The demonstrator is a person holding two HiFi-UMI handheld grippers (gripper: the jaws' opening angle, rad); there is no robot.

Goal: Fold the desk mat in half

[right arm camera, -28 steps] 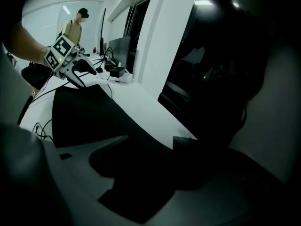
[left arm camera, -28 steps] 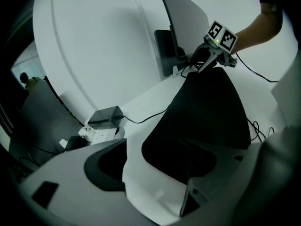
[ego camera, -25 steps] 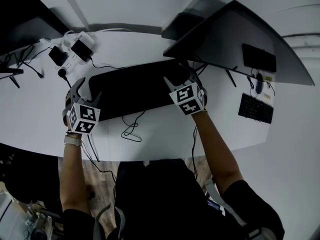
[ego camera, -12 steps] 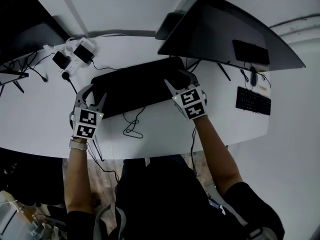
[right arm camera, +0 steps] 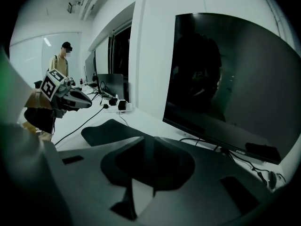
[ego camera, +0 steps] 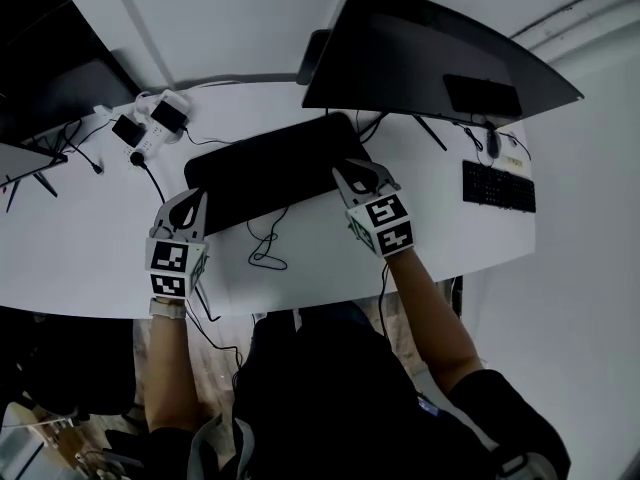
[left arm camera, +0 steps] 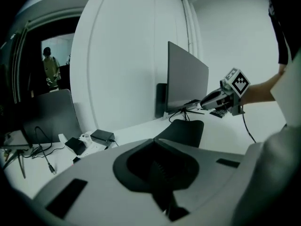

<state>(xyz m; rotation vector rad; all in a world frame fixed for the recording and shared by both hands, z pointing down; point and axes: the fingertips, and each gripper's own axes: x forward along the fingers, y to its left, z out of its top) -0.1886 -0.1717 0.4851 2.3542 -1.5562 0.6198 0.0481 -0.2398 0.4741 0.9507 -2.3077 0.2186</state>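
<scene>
Jaws from the head view first: left gripper [ego camera: 190, 206] tips sit over the left short edge of the desk mat [ego camera: 270, 168], right gripper [ego camera: 358, 175] tips over its near right corner. Jaw gap and height above the mat are hard to read from up here. Desk mat lies dark across the white table [ego camera: 80, 238] in front of the monitor [ego camera: 430, 58], and its near right corner is hidden under the right gripper. Left gripper view: jaws fully together, only their own dark pads between. The mat [left arm camera: 183, 131] shows just beyond the tips, its near end cut off by the gripper body. The right gripper [left arm camera: 203, 106] hangs above the mat's far end, apart from it. Right gripper view: jaws nearly together with a thin pale slit left, have just been closing, nothing visible between them. The mat [right arm camera: 110, 132] stretches beyond the tips, near end hidden behind the jaws. The left gripper [right arm camera: 89, 103] is above its far end, apart. Both gripper views are dark, so mat edges are hard to make out.
</scene>
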